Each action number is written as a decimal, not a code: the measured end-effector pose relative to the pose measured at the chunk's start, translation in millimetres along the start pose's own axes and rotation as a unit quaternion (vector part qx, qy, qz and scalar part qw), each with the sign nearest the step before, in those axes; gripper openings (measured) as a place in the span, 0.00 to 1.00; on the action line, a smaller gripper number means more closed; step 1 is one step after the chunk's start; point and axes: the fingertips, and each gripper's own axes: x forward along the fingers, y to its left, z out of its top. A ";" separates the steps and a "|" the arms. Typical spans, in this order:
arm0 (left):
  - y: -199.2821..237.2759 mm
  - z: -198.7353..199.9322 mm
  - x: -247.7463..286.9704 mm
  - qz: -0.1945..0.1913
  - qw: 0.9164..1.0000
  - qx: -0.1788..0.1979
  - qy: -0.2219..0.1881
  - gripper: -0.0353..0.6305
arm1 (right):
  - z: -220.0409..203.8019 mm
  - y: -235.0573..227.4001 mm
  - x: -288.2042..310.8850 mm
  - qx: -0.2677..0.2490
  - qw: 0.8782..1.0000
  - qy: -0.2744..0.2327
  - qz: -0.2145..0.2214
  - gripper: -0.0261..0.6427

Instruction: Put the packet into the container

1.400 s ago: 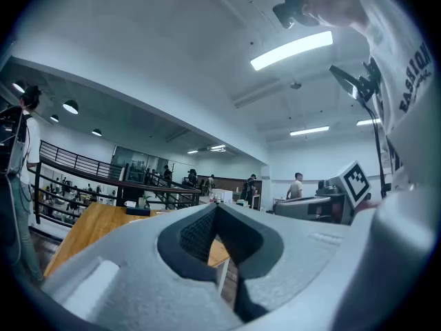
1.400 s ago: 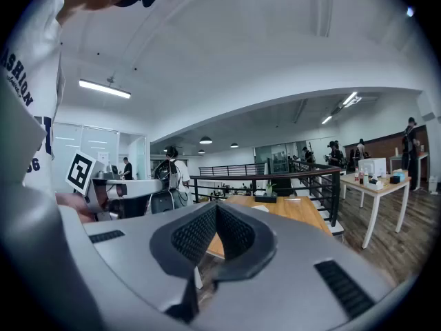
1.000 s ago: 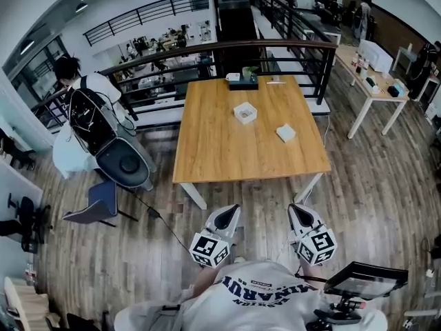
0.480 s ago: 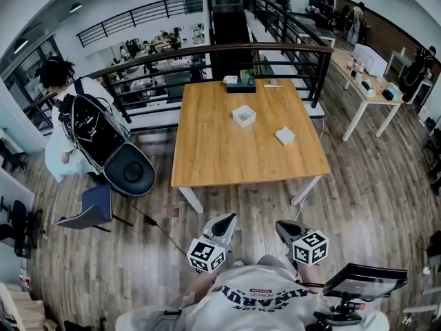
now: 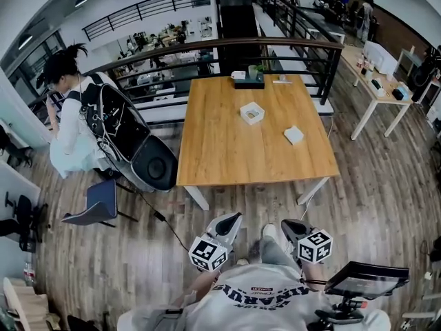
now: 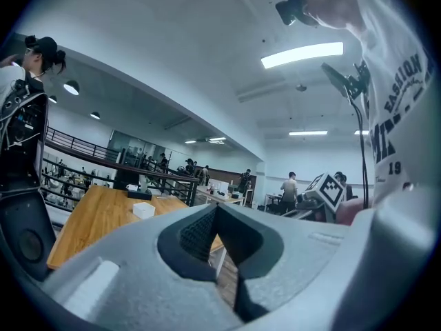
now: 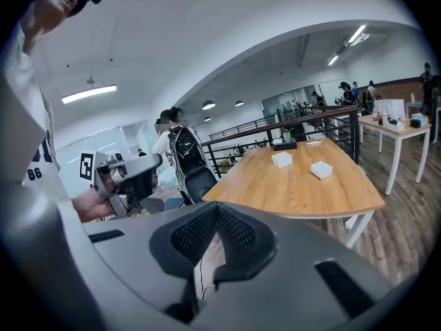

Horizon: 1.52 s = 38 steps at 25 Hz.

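Shirt (image 6: 394,126) print reads "19" — and "86".

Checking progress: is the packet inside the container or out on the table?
Out. The packet lies on the wooden table, apart from the container.

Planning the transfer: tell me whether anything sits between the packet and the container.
Nothing visible does. Only bare tabletop separates the packet from the container. The black box stands farther back, at the table's far edge, out of that path.
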 end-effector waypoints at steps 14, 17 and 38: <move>63.3 39.9 114.4 0.042 0.999 0.014 -0.011 0.06 | 61.7 -138.8 57.4 0.009 1.000 -0.013 -0.006 0.05; 78.5 50.9 139.9 0.050 0.999 0.016 -0.011 0.06 | 77.7 -167.3 74.8 0.012 1.000 -0.013 -0.003 0.05; 124.2 57.6 305.2 0.072 0.997 -0.011 0.001 0.06 | 141.5 -308.2 149.8 0.010 0.999 -0.006 0.046 0.05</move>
